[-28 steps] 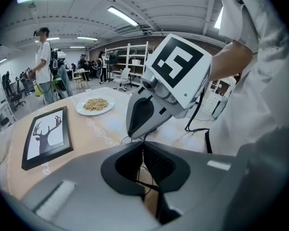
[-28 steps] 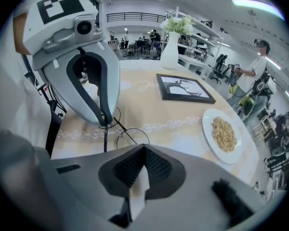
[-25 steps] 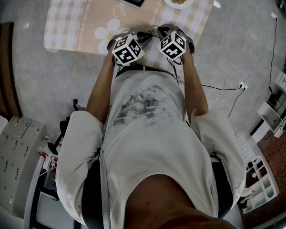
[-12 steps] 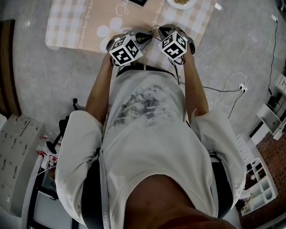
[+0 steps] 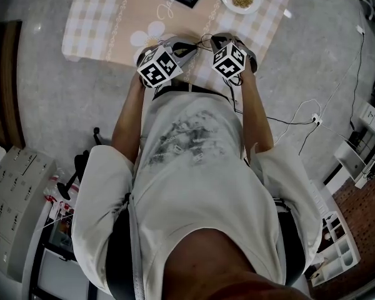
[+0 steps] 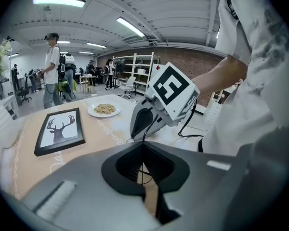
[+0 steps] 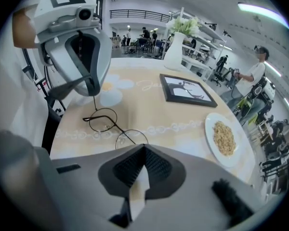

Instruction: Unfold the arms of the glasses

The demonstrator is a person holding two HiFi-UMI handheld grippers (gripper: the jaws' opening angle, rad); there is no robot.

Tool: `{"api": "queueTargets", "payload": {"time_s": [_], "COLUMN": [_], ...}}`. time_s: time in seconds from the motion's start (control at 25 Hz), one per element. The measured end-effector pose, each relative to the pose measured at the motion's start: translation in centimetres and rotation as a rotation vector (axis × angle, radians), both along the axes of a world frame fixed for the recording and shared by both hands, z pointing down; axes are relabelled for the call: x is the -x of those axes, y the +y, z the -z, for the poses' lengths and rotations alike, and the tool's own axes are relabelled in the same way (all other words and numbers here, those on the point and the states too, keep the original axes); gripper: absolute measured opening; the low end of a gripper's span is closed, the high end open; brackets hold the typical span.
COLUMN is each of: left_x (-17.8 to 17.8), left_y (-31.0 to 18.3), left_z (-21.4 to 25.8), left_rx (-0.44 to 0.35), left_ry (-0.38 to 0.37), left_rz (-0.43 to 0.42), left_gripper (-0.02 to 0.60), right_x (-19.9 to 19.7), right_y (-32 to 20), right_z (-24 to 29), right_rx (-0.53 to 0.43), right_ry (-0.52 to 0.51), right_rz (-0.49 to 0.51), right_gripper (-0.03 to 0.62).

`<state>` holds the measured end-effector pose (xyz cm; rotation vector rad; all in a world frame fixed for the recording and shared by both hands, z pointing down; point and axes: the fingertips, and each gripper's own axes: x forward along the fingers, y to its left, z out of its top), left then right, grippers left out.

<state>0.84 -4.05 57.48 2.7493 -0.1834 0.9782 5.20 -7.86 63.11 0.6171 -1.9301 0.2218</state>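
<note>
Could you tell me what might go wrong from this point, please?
1. The left gripper has just closed its jaws on a thin arm of the glasses; pulling further could bend it.
2. The right gripper seems to pinch the frame only at its tip, so the glasses might slip or drag across the tablecloth.

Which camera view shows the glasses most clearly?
The right gripper view: both round lenses and a thin arm of the glasses show plainly against the tablecloth. The left gripper view shows only a thin wire between its jaws. The head view shows nothing of them.
</note>
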Motion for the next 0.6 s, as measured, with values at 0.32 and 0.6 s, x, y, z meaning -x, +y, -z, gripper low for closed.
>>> {"api": "queueTargets", "payload": {"time_s": [0.32,0.6], "left_x": [1.1,1.9], "left_y": [-0.3,-0.8], "left_z": [0.4,0.7], "left_rx": [-0.001,0.003], "left_ry": [0.026,0.045], "left_rz": [0.060,0.117], "left_gripper": [0.009,0.008], "right_x": [0.1,0.0], "right_y": [-0.1,0.0], "right_z": [0.0,0.0], "right_rx": [-0.008,-0.010], "right_ry": [0.007,0.004], "right_rz": [-0.008,-0.021], "right_gripper": [0.017,0.017]}}
